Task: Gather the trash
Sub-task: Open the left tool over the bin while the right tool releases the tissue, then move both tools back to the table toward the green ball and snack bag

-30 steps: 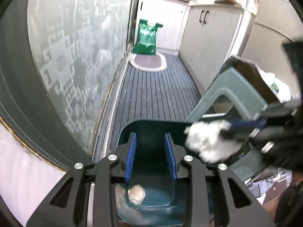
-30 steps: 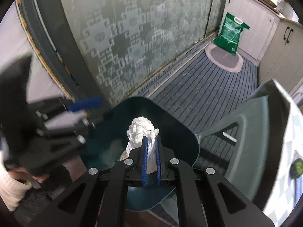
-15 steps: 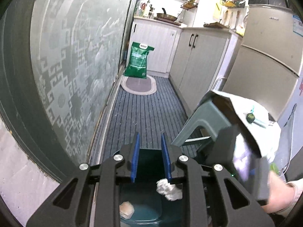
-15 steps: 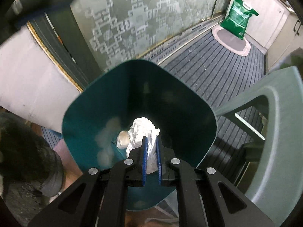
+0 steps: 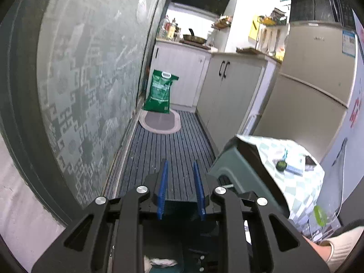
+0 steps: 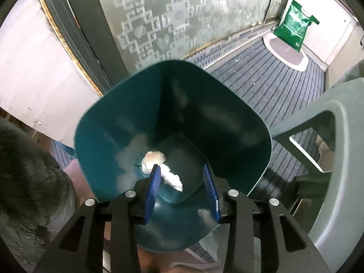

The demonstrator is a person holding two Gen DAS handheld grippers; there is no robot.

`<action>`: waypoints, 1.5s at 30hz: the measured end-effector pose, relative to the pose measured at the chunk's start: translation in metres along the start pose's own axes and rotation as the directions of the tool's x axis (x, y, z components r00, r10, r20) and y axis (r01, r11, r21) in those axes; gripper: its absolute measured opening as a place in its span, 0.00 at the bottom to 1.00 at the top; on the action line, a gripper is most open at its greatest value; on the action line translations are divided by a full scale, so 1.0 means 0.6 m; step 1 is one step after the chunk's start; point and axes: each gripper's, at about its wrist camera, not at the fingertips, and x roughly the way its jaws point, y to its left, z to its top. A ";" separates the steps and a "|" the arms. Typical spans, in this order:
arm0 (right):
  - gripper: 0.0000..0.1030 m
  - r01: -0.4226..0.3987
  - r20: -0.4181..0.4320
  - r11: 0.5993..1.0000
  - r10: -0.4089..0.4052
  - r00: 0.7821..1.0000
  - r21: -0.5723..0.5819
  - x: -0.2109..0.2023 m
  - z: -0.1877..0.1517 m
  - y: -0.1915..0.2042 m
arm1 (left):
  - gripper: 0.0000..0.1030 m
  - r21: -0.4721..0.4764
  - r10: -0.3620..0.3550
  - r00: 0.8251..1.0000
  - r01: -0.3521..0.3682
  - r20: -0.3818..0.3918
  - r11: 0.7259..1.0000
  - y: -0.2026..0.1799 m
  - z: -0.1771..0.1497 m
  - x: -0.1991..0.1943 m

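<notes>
In the right wrist view a teal bin (image 6: 227, 122) stands right below me. My right gripper (image 6: 181, 168) hangs over its mouth with the jaws opening. A crumpled white tissue (image 6: 171, 178) lies loose between and below the blue pads, touching neither. A second crumpled wad (image 6: 153, 159) sits on the bin's floor beside it. My left gripper (image 5: 180, 166) is raised and faces down the kitchen floor, open by a narrow gap with nothing in it. Beneath its body only a scrap of white tissue (image 5: 161, 261) shows.
A grey-green plastic stool (image 6: 336, 136) stands right of the bin. A frosted patterned glass door (image 5: 91, 91) runs along the left. Farther off are a green bag (image 5: 160, 91), an oval mat (image 5: 160, 122), cabinets, a fridge and a checkered tablecloth (image 5: 295, 188). A sleeve (image 5: 341, 250) is at lower right.
The right gripper sank into the bin's mouth and opened, letting the white tissue drop. The left gripper rose and tilted up, so the bin slid below its view.
</notes>
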 end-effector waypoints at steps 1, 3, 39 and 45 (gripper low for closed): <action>0.38 -0.004 0.011 1.000 0.004 1.000 -0.001 -0.007 0.002 0.001 | 0.23 -0.011 -0.003 1.000 0.003 0.011 1.000 0.002 0.005 -0.004; 0.38 -0.006 0.043 1.000 0.007 0.999 -0.014 -0.030 0.007 0.009 | 0.22 -0.022 -0.003 1.000 0.003 0.022 1.000 0.003 0.012 -0.007; 0.70 0.202 0.428 0.951 -0.288 0.857 0.234 -0.406 -0.170 -0.276 | 0.44 0.227 -0.249 0.958 0.277 -0.145 0.934 -0.274 -0.016 0.125; 0.70 0.165 0.405 0.946 -0.273 0.873 0.280 -0.397 -0.207 -0.312 | 0.44 0.219 -0.262 0.944 0.304 -0.202 0.927 -0.310 -0.028 0.166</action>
